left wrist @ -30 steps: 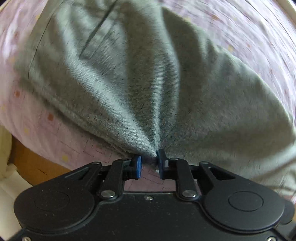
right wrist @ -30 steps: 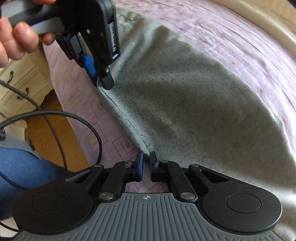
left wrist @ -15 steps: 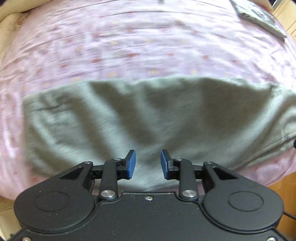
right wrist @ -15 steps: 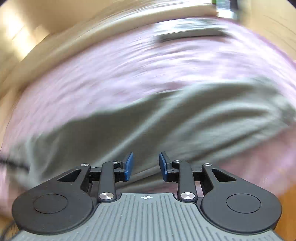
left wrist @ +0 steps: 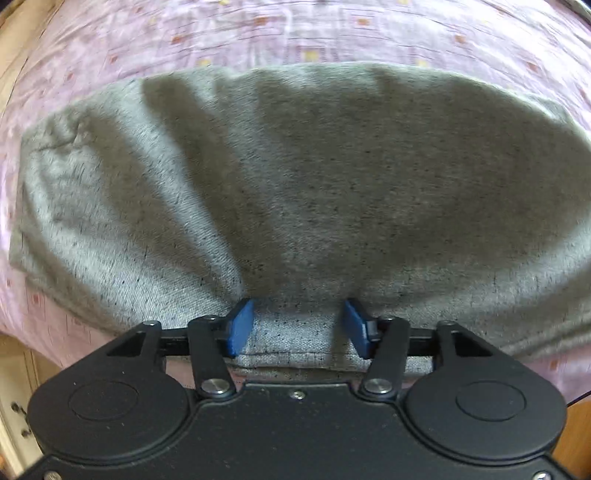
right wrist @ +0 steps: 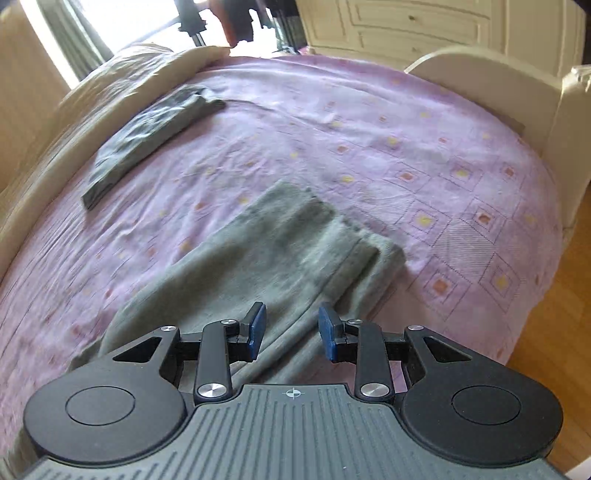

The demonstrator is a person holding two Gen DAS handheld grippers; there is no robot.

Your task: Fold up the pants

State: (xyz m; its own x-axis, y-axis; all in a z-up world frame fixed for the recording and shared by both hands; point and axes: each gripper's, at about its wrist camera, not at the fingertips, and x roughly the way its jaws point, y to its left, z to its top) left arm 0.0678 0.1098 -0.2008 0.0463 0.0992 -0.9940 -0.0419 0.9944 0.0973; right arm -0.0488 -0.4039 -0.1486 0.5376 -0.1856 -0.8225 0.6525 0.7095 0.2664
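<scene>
Right now, closest in the left wrist view, the left gripper (left wrist: 298, 325) points down at the near edge of the gray pants (left wrist: 295, 184). Its blue fingers (left wrist: 240, 326) stand apart and are opening; a strip of the folded hem lies between them, but the pads do not press on it. Beyond the fingers the pants spread wide across the frame, creased into soft ridges that fan away from the gripper. Past the far edge of the cloth lies the pink bedspread (left wrist: 295, 33) with its small orange and yellow squares.

From the right wrist view, the right gripper (right wrist: 291, 328) hangs above the pants (right wrist: 266, 258) at a slant, fingers (right wrist: 256, 326) apart with nothing clamped; the cloth shows through the gap below them. The pants lie as a long folded strip running away from the gripper on the bedspread (right wrist: 406, 147), near the bed's near side, with layered ends at the far tip. Farther off to the left, well apart from the pants, lies a dark folded garment (right wrist: 147, 136). Beyond that come a cream blanket (right wrist: 92, 96) along the bed's edge, a pale footboard (right wrist: 498, 85) on the right, wooden floor (right wrist: 554, 314), and white cupboard doors (right wrist: 406, 29) at the back.
</scene>
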